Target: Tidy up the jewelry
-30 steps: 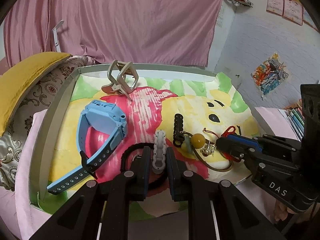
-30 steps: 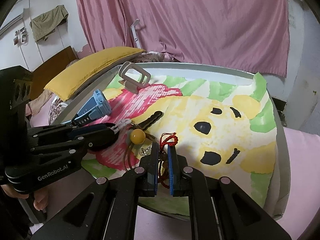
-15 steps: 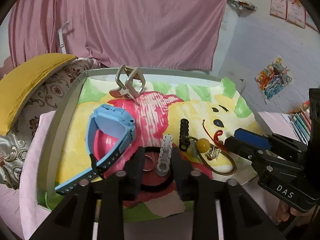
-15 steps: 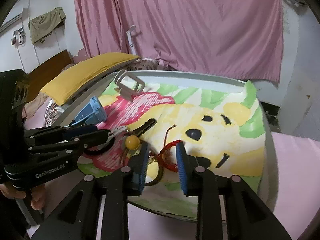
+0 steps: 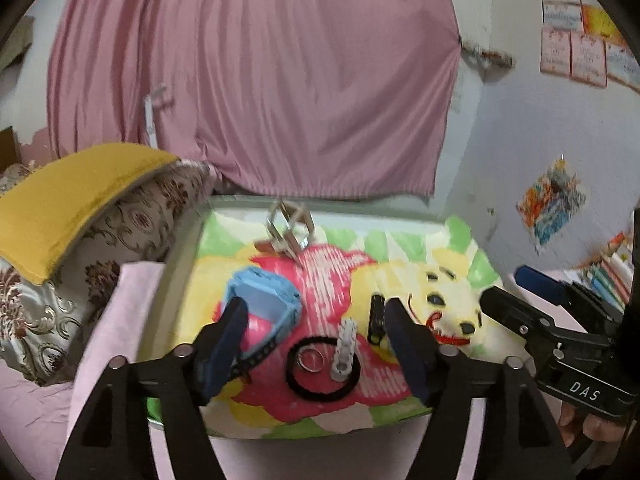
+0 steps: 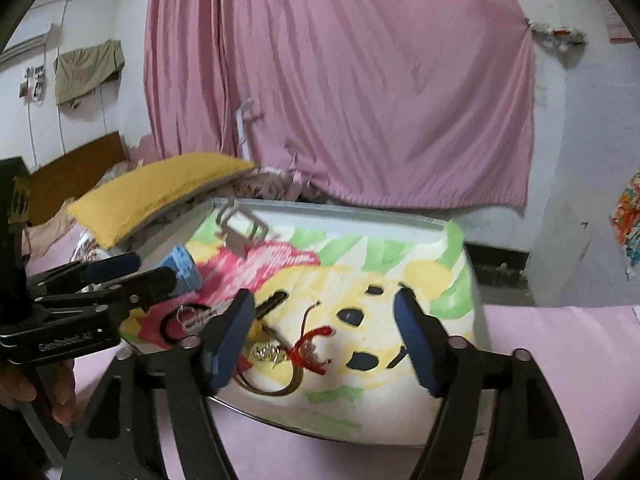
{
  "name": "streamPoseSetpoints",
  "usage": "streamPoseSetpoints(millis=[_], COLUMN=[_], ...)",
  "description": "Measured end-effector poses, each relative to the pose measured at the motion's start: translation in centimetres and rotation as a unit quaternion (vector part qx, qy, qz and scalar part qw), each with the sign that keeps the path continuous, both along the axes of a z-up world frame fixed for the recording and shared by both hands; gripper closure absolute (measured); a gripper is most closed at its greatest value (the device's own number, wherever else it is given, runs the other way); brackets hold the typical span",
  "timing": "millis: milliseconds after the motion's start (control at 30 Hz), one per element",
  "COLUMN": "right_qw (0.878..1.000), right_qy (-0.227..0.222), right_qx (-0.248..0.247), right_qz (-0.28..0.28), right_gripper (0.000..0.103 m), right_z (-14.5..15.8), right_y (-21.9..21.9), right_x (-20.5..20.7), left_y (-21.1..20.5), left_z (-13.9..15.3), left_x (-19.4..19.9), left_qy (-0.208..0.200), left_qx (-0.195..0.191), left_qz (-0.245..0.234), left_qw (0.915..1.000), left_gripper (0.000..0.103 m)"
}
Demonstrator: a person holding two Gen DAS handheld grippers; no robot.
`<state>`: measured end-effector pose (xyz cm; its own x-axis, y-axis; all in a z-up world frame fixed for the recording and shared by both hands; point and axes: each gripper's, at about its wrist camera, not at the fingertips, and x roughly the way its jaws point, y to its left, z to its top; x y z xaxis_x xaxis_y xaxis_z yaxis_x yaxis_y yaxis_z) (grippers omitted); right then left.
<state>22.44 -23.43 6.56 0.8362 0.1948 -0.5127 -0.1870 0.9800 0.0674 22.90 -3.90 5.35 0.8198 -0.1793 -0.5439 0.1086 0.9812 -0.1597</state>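
in your left wrist view, your left gripper [image 5: 312, 344] hangs above the near end of the tray [image 5: 180, 264], its jaws spread wide and opening, with nothing pinched between them. under the gap lie a white beaded bracelet [image 5: 345, 349] resting across a black hair band [image 5: 322, 372], and a small silver ring [image 5: 310, 360] inside that band. the blue watch [image 5: 266, 312] sits just left, partly behind your left finger, a black beaded bracelet [image 5: 376, 320] lies just right of the white one, and a beige clip-like piece [image 5: 289, 228] stands at the far end. your right gripper [image 5: 520, 292] shows at the right edge, apart from the jewelry. in your right wrist view, your right gripper [image 6: 324, 336] is also opening wide and holds nothing; the red cord [image 6: 314, 350] and a silver charm [image 6: 270, 354] lie loose on the tray's painted liner [image 6: 400, 248] below the gap, touching neither pad. your left gripper [image 6: 132, 276] reaches in from the left, by the blue watch [image 6: 182, 270].
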Motion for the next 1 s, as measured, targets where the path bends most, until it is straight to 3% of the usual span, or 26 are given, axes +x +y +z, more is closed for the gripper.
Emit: streamPoseSetpoints(millis=[167,467,700,1000], right_qw=[0.999,0.994,0.994,0.992], right_qy=[-0.049,-0.099,-0.103,-0.115], right_qx=[0.017,0.043,0.044,0.041], right_qz=[-0.009,-0.014,-0.010,-0.029], right_gripper=[0.018,0.005,0.002,0.002], right_z=[1.8,3.6,3.4,2.5], right_y=[-0.5,-0.9,-1.1,-1.8], right_x=[-2.5,-7.7,-11.2,-16.2], left_y=[1.1,1.6,1.7,1.9], left_z=[1.3,2.6,3.2,2.0], left_x=[-2.3,-7.2,-11.6,-15.6], left_qy=[-0.050,-0.087,-0.123,-0.132], left_qx=[-0.008,-0.011,-0.007,0.006], left_qz=[0.027,0.030,0.025,0.043], left_qw=[0.9983,0.9957,0.9921,0.9903], left_gripper=[0.011,0.001,0.001,0.001])
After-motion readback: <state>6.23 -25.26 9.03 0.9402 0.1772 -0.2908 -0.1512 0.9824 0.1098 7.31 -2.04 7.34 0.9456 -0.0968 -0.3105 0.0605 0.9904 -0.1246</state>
